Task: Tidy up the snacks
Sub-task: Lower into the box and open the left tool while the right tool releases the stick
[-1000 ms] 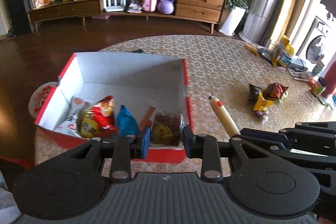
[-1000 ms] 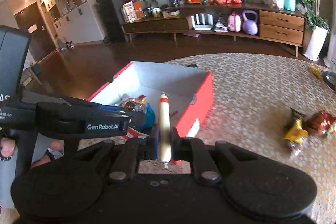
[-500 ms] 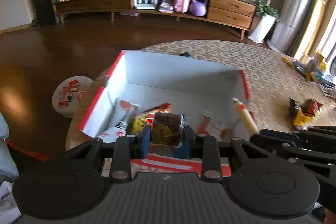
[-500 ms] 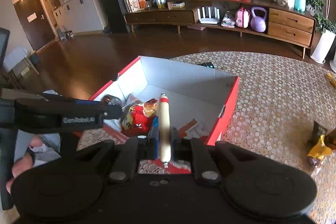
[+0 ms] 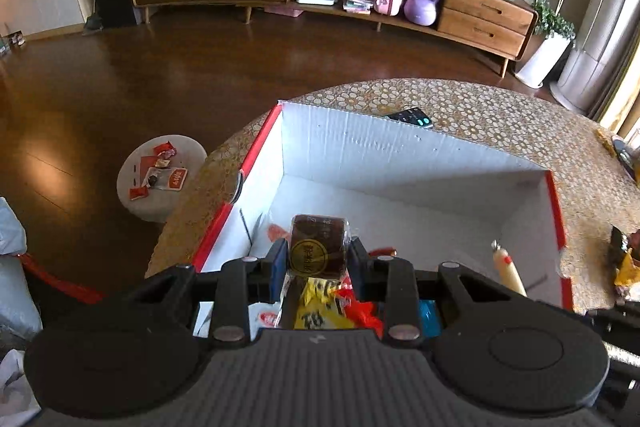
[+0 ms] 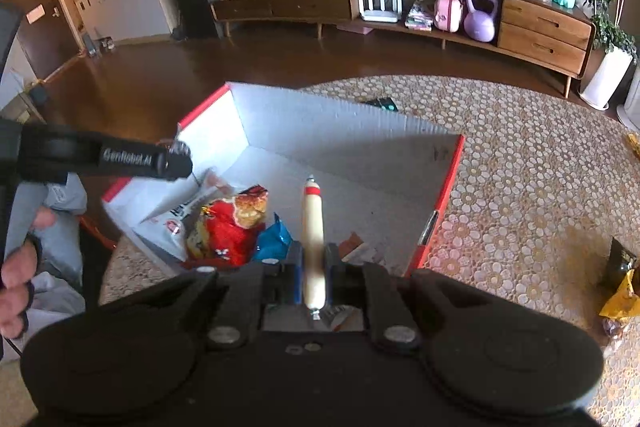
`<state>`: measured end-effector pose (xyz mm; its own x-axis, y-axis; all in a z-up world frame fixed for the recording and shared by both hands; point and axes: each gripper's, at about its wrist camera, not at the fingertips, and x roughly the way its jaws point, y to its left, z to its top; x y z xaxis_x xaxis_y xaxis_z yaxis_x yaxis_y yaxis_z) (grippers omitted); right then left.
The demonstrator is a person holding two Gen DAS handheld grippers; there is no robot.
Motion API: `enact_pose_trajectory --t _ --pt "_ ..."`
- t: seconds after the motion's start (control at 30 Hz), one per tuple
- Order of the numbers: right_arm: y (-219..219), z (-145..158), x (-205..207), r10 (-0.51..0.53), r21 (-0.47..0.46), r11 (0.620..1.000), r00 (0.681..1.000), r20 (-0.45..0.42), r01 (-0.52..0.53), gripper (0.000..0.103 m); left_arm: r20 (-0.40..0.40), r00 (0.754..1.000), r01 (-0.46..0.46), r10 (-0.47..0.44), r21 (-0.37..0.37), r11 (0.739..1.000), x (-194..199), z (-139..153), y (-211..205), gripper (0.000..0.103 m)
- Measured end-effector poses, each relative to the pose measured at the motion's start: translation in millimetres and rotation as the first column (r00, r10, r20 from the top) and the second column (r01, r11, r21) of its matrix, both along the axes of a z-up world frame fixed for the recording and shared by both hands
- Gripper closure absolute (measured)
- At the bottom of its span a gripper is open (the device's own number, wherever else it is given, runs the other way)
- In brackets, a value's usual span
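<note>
A round tabletop (image 5: 500, 115) with a pebbled floral cover stands on dark wood floor. On it sits a red-edged cardboard box (image 5: 392, 151), its far half bare. Above it, the left gripper (image 5: 318, 259) pinches a wrapped brown cake (image 5: 318, 247); the right gripper (image 6: 313, 275) pinches a sausage stick (image 6: 312, 227).

Left gripper (image 5: 318, 263): matte black ribbed housing, two round caps, silver pivot screws, blue finger pads (image 5: 279, 265). Right gripper (image 6: 314, 269): same black build, blue pads. White "GenRobot.AI" lettering left of the box (image 6: 444, 183). Grey sleeve.
</note>
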<state>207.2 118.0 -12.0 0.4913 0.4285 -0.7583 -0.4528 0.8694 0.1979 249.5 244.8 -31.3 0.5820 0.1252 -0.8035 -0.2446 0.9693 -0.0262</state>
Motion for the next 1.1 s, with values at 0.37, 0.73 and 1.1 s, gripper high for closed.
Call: enact_pose_trajectory --t 0.37,0.73,1.1 --pt "21 -18 17 0.022 -0.068 0.997 0.999 -0.028 -0.024 0.094 -0.052 0.999 0.009 -0.008 0.010 1.000 35 -31 4 0.072" --pt "28 -35 19 0.056 -0.113 0.992 0.997 -0.060 -0.063 0.094 -0.110 0.993 0.036 -0.035 0.007 0.999 43 -50 3 0.072" --pt "32 -34 14 0.067 -0.109 0.991 0.996 -0.061 -0.073 0.088 -0.119 0.993 0.026 -0.023 0.026 0.999 43 -47 3 0.047"
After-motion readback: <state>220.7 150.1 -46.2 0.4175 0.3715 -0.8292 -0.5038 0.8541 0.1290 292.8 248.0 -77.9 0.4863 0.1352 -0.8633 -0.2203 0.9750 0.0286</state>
